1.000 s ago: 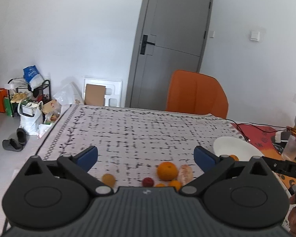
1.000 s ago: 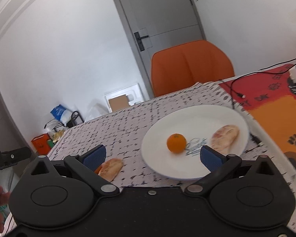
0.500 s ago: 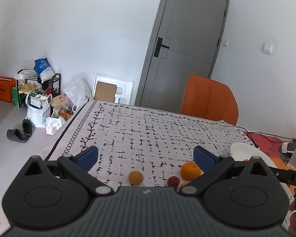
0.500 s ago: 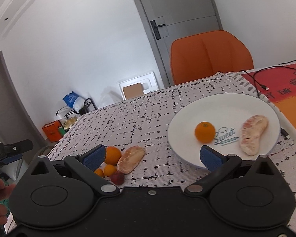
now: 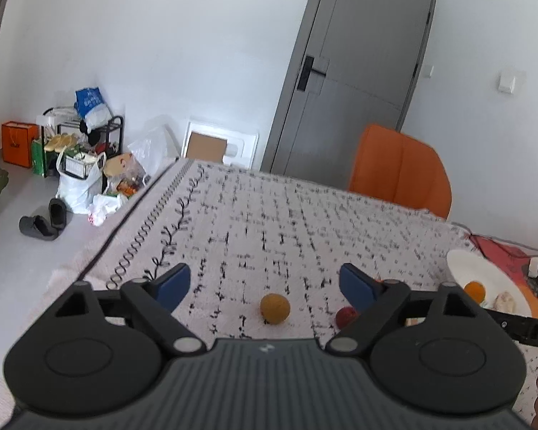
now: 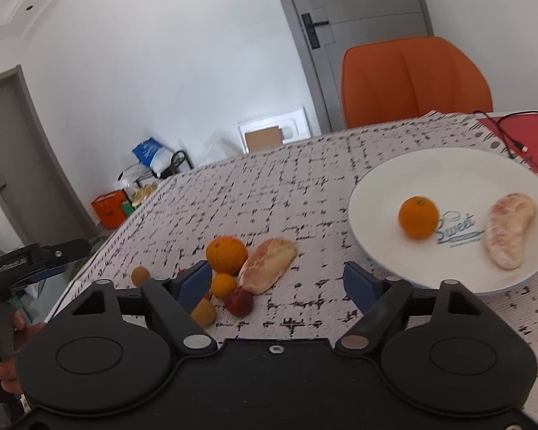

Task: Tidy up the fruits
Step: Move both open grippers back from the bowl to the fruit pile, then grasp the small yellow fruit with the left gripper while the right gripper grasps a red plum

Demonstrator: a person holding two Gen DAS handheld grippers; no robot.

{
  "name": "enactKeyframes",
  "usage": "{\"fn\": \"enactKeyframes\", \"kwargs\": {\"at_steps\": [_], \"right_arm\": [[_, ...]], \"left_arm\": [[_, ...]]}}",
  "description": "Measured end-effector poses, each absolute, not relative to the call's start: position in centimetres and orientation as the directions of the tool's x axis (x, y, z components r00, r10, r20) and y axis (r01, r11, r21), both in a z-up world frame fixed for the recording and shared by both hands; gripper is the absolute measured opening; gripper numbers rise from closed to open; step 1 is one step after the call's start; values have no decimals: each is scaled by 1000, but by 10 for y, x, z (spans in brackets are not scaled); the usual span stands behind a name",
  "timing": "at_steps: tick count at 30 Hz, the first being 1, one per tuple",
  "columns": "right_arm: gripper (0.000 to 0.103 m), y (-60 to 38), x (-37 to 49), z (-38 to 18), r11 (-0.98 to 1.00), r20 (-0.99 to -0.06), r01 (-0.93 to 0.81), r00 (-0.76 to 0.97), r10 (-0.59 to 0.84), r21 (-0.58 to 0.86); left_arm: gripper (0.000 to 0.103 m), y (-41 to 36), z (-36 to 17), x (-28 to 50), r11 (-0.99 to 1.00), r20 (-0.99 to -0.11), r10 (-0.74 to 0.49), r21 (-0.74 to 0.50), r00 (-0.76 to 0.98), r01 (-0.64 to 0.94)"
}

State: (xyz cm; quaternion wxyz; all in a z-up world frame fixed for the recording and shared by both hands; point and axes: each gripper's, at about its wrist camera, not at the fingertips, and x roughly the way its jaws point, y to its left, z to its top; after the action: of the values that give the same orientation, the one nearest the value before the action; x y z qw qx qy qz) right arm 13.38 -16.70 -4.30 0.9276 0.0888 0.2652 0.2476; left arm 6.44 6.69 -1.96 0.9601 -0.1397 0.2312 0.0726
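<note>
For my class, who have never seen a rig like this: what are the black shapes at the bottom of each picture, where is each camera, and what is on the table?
The black shapes are two hand-held grippers; a person carries one in each hand. Each picture comes from a camera on a gripper, looking forward between its blue-tipped jaws. The left gripper faces a small yellow fruit on the tablecloth. The right gripper faces a pile of fruit and a white plate holding an orange and a peeled segment. Both pairs of jaws are closing, and nothing is held.

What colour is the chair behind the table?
The chair is orange; the right wrist view shows it best.
</note>
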Motion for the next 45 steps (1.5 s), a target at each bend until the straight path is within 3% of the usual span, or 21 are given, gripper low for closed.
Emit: {"fn": "enactKeyframes", "kwargs": {"at_steps": [4, 11, 21, 25, 27, 29, 45], "right_arm": [[68, -158, 138, -50, 854, -472, -433, 712, 519, 287], [45, -144, 149, -66, 841, -517, -452, 665, 540, 297], [43, -130, 151, -71, 827, -528, -477, 639, 559, 298], [38, -123, 152, -71, 825, -531, -490, 637, 559, 282], [29, -118, 152, -71, 823, -530, -497, 635, 561, 275], [23, -117, 152, -72, 820, -531, -501, 631, 565, 277], [22, -141, 138, -61, 837, -495, -474, 677, 545, 274]], "left_arm": [[69, 66, -30, 71, 953, -486, 65, -230, 872, -199], [55, 66, -42, 83, 956, -523, 48, -222, 851, -190], [37, 64, -54, 101, 961, -556, 41, -204, 830, -184], [25, 64, -56, 105, 961, -547, 9, -228, 837, -159], [20, 62, -55, 106, 962, -547, 3, -227, 837, -151], [20, 59, -53, 107, 963, -549, 6, -222, 836, -152], [24, 50, -64, 111, 964, -565, 17, -211, 825, -164]]}}
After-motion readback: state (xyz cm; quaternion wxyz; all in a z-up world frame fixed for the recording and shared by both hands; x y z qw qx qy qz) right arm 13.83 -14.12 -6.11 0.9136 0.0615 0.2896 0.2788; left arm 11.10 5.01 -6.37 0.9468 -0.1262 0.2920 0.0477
